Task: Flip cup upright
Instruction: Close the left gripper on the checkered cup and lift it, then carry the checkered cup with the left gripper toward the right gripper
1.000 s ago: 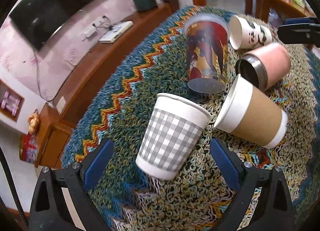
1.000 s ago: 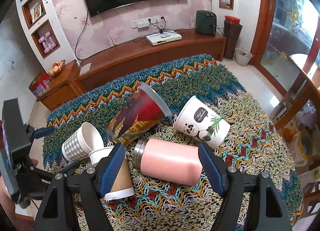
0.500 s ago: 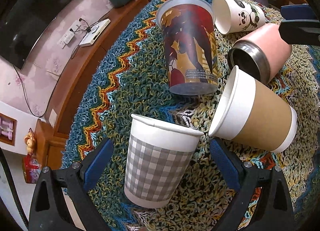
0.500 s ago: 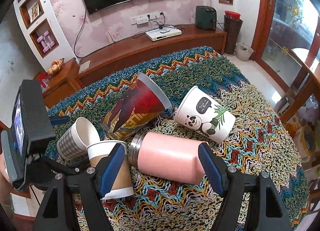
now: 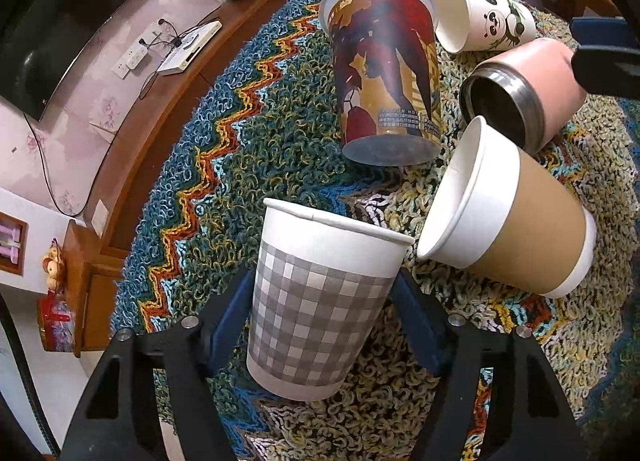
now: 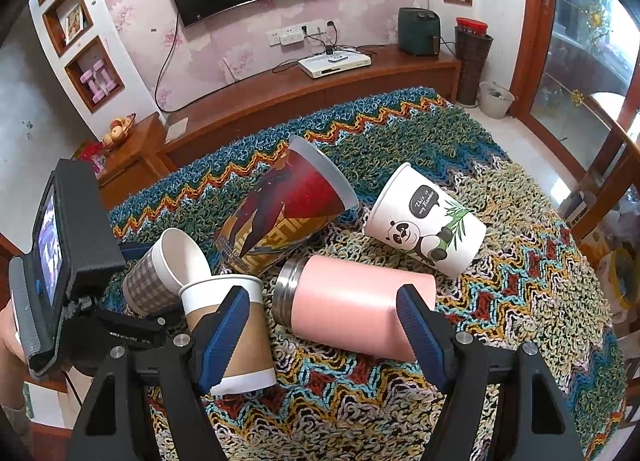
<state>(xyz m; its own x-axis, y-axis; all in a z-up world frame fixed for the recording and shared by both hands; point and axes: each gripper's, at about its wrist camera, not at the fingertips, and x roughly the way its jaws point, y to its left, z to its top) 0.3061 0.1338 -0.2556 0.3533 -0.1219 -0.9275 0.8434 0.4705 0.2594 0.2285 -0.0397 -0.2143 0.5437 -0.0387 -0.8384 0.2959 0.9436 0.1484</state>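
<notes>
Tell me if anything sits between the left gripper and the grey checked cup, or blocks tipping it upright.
Nothing sits between them: the left gripper has its blue pads at both sides of the grey checked cup. The brown-sleeved cup lies close by its rim on the right, and the rim may brush it on the way up.

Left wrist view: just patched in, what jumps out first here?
The checked cup fills the foreground, pinched between the left tool's blue pads. Behind it, four more cups lie tipped on the zigzag rug: brown cup, red cup, pink tumbler and panda cup.
</notes>
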